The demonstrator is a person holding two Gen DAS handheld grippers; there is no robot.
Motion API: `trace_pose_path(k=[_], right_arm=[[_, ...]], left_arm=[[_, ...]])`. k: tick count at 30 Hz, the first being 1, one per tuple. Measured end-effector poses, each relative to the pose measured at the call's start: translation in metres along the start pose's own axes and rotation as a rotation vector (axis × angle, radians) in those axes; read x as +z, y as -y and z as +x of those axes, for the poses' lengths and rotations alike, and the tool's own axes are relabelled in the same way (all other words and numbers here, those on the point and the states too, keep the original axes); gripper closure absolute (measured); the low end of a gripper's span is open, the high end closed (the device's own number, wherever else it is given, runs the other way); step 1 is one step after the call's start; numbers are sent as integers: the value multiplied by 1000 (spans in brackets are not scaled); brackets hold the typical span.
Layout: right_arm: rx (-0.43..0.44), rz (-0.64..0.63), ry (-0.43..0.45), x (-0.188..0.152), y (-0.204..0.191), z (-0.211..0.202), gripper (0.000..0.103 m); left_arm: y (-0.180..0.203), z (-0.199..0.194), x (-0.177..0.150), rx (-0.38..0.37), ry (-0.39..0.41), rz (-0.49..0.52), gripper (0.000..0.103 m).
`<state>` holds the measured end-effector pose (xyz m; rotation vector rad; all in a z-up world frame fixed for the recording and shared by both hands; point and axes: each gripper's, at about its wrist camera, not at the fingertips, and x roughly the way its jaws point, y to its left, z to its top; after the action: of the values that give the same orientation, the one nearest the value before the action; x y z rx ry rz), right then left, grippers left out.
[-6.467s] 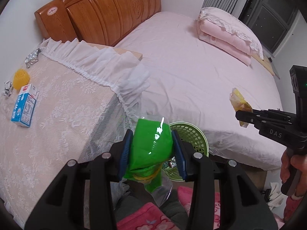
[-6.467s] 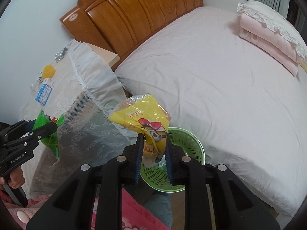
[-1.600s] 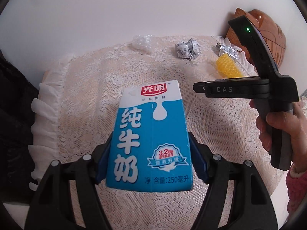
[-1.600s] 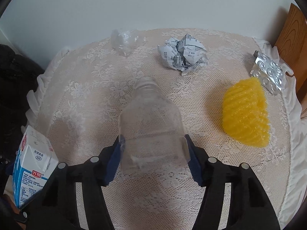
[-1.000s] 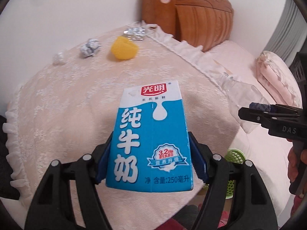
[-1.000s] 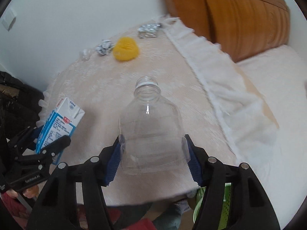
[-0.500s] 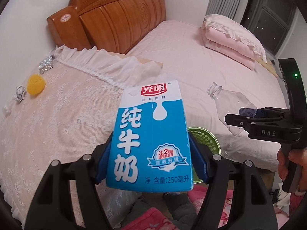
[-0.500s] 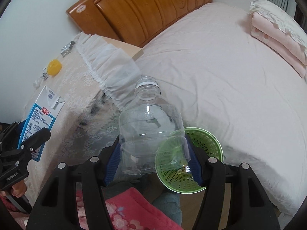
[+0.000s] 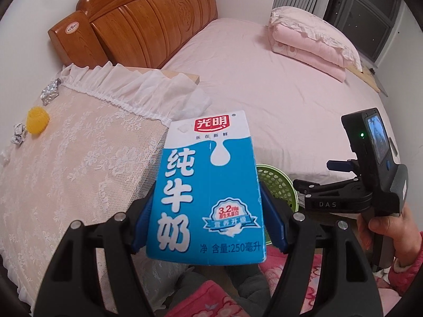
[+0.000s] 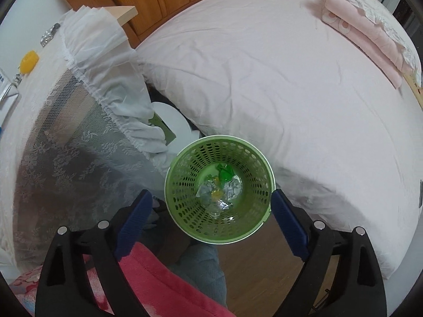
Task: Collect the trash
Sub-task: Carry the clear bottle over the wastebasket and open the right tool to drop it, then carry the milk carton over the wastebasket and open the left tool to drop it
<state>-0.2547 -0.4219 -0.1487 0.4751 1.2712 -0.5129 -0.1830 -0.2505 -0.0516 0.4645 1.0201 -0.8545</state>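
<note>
My left gripper (image 9: 208,219) is shut on a blue and white milk carton (image 9: 208,190), held upright in the air beside the lace-covered table. My right gripper (image 10: 211,211) is open and empty, hanging straight above the green perforated trash basket (image 10: 185,185) on the floor; it also shows from the side in the left wrist view (image 9: 312,174). In the basket lie the clear plastic bottle (image 10: 211,198) and green and yellow wrappers (image 10: 224,174). The basket's rim peeks out behind the carton in the left wrist view (image 9: 277,182).
On the lace table (image 9: 66,163) lie a yellow foam piece (image 9: 38,120), a foil blister pack (image 9: 50,91) and crumpled paper (image 9: 18,133). The pink bed (image 10: 290,79) with folded quilt (image 9: 312,42) is right of the basket. A wooden headboard (image 9: 137,26) stands behind. My knees are below.
My right gripper has opened and let go of the clear bottle, which now lies in the green basket. My left gripper still holds the carton and has shifted slightly toward the basket.
</note>
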Motion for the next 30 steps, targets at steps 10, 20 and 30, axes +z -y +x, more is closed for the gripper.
trace_pose_path(k=[10,20,30], right_arm=[[4,43,-5,-2,17,-1,7],[18,38,0,-2,11,-2,7],[2,72,-1,-9,30,-8,7]], left_arm=[[5,1,-1,-2,-1,7,35],[4,1,-1,0,-4,14,35],[28,15,-1,-36,-33,59,35]])
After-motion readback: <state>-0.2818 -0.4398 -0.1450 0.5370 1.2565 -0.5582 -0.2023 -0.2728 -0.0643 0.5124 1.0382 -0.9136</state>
